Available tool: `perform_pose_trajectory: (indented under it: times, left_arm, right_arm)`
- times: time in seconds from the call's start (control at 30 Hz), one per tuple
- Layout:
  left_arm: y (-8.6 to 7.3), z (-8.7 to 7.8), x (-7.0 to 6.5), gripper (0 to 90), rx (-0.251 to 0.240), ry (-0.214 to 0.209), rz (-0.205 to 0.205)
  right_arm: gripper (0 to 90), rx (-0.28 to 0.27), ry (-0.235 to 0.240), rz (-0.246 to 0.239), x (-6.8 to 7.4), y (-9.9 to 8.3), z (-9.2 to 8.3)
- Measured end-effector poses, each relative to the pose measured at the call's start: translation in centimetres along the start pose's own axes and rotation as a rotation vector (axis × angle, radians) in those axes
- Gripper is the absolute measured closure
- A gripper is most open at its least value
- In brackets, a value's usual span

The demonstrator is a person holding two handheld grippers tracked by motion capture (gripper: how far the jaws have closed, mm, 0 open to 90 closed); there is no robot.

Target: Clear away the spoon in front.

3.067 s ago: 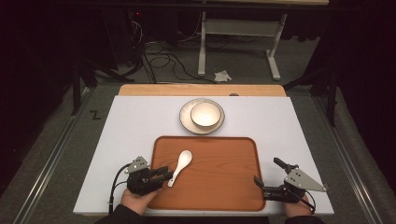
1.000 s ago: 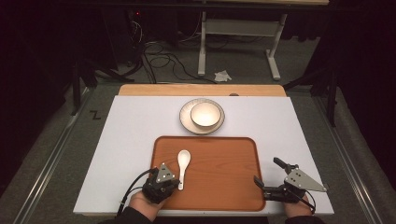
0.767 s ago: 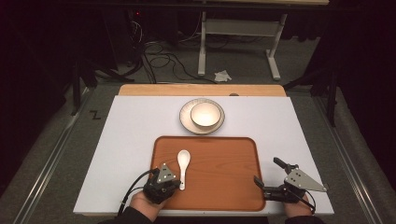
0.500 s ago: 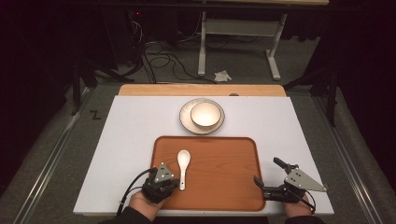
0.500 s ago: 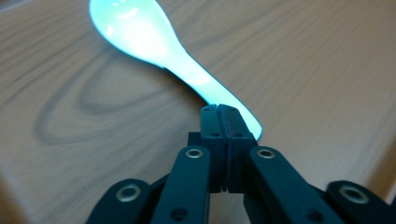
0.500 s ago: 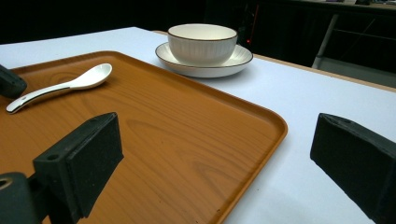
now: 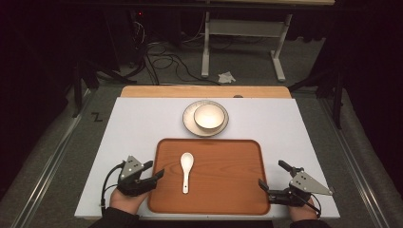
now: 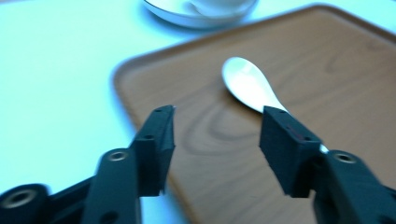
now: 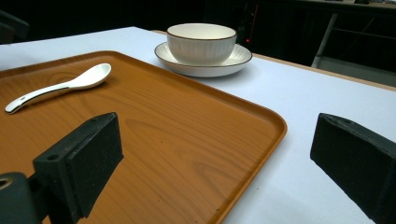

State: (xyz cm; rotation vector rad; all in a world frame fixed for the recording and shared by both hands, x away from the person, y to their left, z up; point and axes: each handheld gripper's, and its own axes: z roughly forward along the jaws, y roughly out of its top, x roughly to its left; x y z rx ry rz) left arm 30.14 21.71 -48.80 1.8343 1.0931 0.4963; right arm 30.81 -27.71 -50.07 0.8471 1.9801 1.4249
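White tabletop (image 7: 142, 123), wooden strip along its far edge; brown tray (image 7: 237, 190) at the near middle, long side toward the person; white spoon (image 7: 186, 171) lies flat on the tray's left half, scoop toward the far side, handle toward the near edge; nothing touches it.

Beyond the tray, just past its far rim: pale plate (image 7: 189, 124) with a bowl (image 7: 209, 117) standing in it, both dark-rimmed; bowl upright, interior looks empty from the high view.

Left gripper (image 7: 153, 170) at the tray's near-left corner, held in the left hand (image 7: 124, 200); jaws spread, pointing right and slightly away over the tray's left rim; grasping nothing. In the left gripper view the spoon (image 8: 250, 86) sits beyond the jaws, its handle passing behind the right-hand jaw; contact cannot be told, picture blurred.

Right gripper (image 7: 272, 175) at the tray's near-right corner, jaws spread wide, released; one jaw over the tray's edge, the other over bare tabletop. The right gripper view shows the tray rim (image 9: 261, 140) running between its jaws, spoon (image 9: 60, 86) well off to the left, bowl (image 9: 201, 43) on plate (image 9: 233, 58) farther on.

Dark floor behind, cables and table legs.
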Motion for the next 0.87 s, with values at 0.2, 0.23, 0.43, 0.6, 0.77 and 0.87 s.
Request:
perform_pose_trajectory:
  times: [0.2, 0.23, 0.43, 0.6, 0.77, 0.87]
  left_arm:
    - [-0.5, -1.8, 1.6, 31.7, -0.045, 0.042, -0.012]
    - [-0.6, -2.0, 1.8, 28.9, -0.054, 0.048, -0.018]
    - [-0.5, -2.4, 2.1, 0.1, -0.076, 0.029, -0.041]
    - [-0.3, -2.1, 1.4, 0.1, -0.071, 0.035, -0.003]
    - [-0.5, -2.0, 1.5, 0.7, -0.063, 0.038, -0.017]
    - [-0.5, -2.0, 1.5, 1.1, -0.066, 0.043, -0.021]
  right_arm:
    - [2.9, 0.002, -0.005, 0.006, 0.0, 0.0, -0.1]
    - [2.9, 0.004, -0.008, 0.008, 0.0, 0.0, 0.0]
    - [2.9, 0.005, -0.006, 0.000, 0.1, 0.0, 0.0]
    - [2.9, 0.006, -0.007, 0.003, 0.0, 0.0, 0.0]
    - [2.9, 0.002, -0.006, 0.001, -0.1, 0.0, 0.0]
    - [2.9, 0.000, -0.003, 0.003, 0.0, 0.0, 0.0]
